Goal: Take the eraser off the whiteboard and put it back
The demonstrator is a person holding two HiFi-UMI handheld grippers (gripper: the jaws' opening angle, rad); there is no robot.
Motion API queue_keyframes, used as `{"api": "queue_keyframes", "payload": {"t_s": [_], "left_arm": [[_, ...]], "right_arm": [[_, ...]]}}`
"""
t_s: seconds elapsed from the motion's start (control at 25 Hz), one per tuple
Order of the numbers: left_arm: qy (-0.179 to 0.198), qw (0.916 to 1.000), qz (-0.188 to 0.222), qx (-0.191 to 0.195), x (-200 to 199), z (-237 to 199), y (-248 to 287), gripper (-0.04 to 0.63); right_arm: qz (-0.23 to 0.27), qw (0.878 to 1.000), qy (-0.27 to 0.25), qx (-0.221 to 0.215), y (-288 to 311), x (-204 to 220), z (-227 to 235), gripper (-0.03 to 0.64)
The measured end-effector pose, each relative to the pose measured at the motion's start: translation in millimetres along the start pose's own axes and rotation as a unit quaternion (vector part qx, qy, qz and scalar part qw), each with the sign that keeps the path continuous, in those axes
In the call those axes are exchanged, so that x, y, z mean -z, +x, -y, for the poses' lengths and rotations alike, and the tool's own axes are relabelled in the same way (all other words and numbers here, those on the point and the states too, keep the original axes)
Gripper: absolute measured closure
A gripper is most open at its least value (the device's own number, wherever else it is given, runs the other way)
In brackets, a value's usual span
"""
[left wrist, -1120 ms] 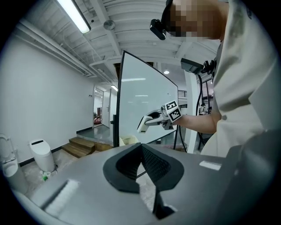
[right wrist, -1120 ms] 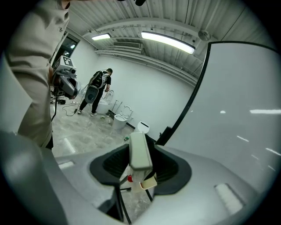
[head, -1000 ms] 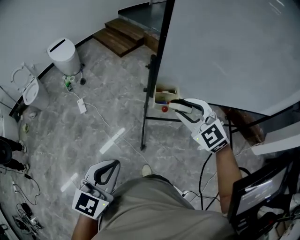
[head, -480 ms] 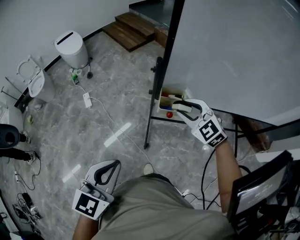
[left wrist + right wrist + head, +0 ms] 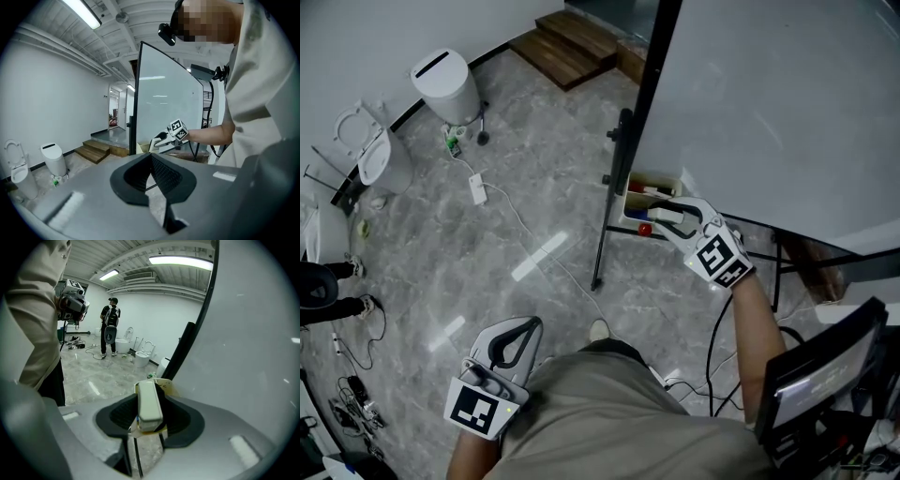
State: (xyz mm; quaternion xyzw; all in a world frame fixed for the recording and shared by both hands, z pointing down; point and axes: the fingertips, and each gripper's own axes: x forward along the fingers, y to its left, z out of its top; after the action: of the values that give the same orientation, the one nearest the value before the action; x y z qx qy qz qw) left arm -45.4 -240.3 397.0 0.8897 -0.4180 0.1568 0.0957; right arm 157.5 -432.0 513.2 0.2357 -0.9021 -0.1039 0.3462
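Pinching a cream, rectangular block eraser (image 5: 149, 404) lengthwise between the pads of the right gripper (image 5: 661, 214), clear of the large white whiteboard (image 5: 787, 103) on its right. Hovering just above a small cream tray (image 5: 630, 195) of markers, right ahead of the tips. Judged mid-task: taken off, not yet put back. Next, probably: swing right to the board face, press the block flat until seated, then spread the jaws. Left gripper (image 5: 517, 330) pressed together on nothing, low beside the body.
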Motion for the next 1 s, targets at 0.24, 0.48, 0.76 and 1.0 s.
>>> {"api": "queue_keyframes", "payload": {"t_s": [0.24, 0.48, 0.76, 1.0], "left_arm": [[-0.002, 1.0000, -0.002, -0.007, 1, -4, -2, 0.589], [-0.003, 0.9999, -0.003, -0.012, 1, -6, -10, 0.589], [0.005, 1.0000, 0.003, -0.007, 3, -4, -21, 0.589], [0.010, 0.9999, 0.008, -0.003, 4, -3, -38, 0.589]], "right_arm": [[-0.015, 1.000, 0.000, -0.016, 11, 13, -6, 0.451], [-0.015, 1.000, 0.002, -0.015, 11, 11, -7, 0.449], [-0.029, 0.999, -0.002, 0.014, 11, 18, -4, 0.430], [-0.026, 0.999, 0.000, 0.037, 1, 7, -6, 0.403]]}}
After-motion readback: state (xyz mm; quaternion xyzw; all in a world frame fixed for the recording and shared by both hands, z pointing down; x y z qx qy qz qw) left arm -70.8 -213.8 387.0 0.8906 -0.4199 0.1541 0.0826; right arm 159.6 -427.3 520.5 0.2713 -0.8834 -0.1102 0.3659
